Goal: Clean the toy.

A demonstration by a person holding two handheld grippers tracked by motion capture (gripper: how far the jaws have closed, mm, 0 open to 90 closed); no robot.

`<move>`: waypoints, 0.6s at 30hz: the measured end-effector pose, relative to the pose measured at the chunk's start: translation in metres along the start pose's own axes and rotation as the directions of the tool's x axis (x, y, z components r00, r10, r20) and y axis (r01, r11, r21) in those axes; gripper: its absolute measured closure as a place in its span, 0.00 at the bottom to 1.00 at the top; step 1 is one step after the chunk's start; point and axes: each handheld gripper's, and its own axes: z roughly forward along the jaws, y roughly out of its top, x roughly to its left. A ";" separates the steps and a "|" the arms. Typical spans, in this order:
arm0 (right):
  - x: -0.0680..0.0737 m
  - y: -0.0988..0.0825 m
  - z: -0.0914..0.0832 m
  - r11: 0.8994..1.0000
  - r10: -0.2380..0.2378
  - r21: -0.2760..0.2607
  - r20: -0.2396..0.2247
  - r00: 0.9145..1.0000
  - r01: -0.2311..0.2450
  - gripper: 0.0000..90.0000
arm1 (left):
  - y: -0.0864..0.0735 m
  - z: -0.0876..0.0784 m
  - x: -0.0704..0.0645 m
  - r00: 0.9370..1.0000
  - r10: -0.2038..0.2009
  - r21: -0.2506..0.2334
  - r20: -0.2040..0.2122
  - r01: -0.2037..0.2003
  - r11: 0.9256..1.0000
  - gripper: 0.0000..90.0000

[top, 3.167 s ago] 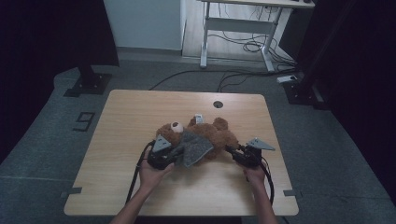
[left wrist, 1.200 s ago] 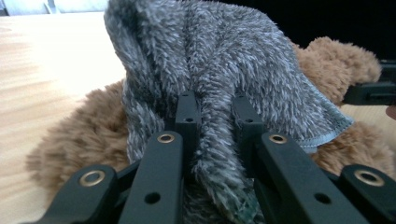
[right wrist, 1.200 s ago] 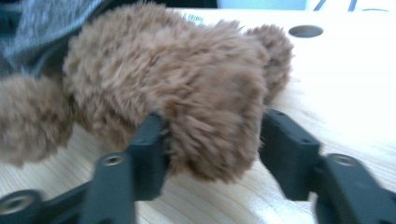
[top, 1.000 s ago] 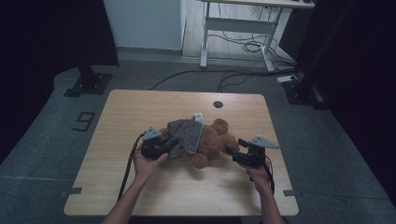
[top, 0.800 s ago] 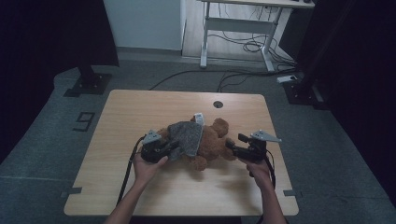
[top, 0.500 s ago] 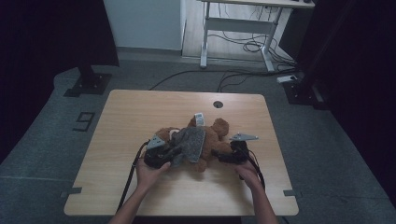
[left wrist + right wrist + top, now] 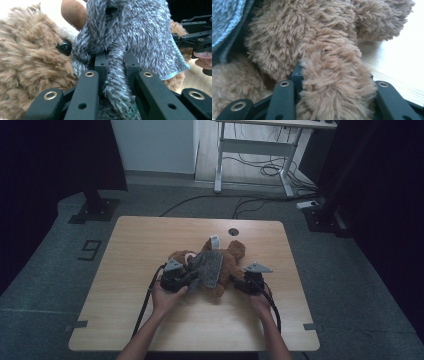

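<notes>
A brown teddy bear [image 7: 231,261] lies on the wooden table [image 7: 140,245], with a grey fuzzy garment [image 7: 210,268] over its body. My left gripper [image 7: 189,279] is at the bear's head end, shut on a fold of the grey garment [image 7: 140,37] next to the bear's eye [image 7: 64,47]. My right gripper [image 7: 235,281] is at the bear's other end. Its jaws have just been closing, and a brown furry limb [image 7: 334,90] fills the gap between them, pressed by the pads. The right gripper [image 7: 193,37] also appears beyond the garment in the left gripper view.
A white tag [image 7: 214,240] sticks up from the bear's far side. A round cable hole [image 7: 233,230] sits near the table's far edge. Beyond the table stand a white desk frame [image 7: 250,150] with floor cables and dark stands at both sides.
My right gripper has moved left from beside the bear up to it, and its jaws have closed on the limb. The left gripper has kept its hold on the garment.
</notes>
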 end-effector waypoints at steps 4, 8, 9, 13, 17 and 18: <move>0.000 -0.008 -0.006 1.000 -0.013 0.000 -0.045 0.999 0.013 0.64 | -0.002 -0.009 -0.006 1.000 0.007 -0.002 -0.006 -0.007 1.000 0.86; -0.001 -0.019 -0.011 1.000 -0.010 0.009 -0.085 0.996 0.011 0.64 | -0.001 -0.016 -0.020 1.000 0.008 -0.016 0.005 -0.008 1.000 0.86; -0.001 -0.021 -0.011 1.000 -0.007 0.008 -0.089 0.996 0.008 0.64 | 0.002 -0.017 -0.027 1.000 0.022 -0.026 0.014 -0.021 0.999 0.86; 0.000 -0.027 -0.013 1.000 -0.008 -0.009 -0.109 0.994 0.007 0.64 | 0.029 -0.008 -0.058 0.995 0.091 -0.064 0.036 -0.089 0.994 0.86; 0.000 -0.031 -0.015 1.000 -0.005 -0.013 -0.120 0.993 0.004 0.64 | 0.045 0.014 -0.073 0.993 0.112 -0.048 0.045 -0.109 0.993 0.85; 0.000 -0.031 -0.015 1.000 -0.005 -0.013 -0.120 0.993 0.004 0.64 | 0.049 0.023 -0.077 0.992 0.120 -0.036 0.045 -0.118 0.992 0.85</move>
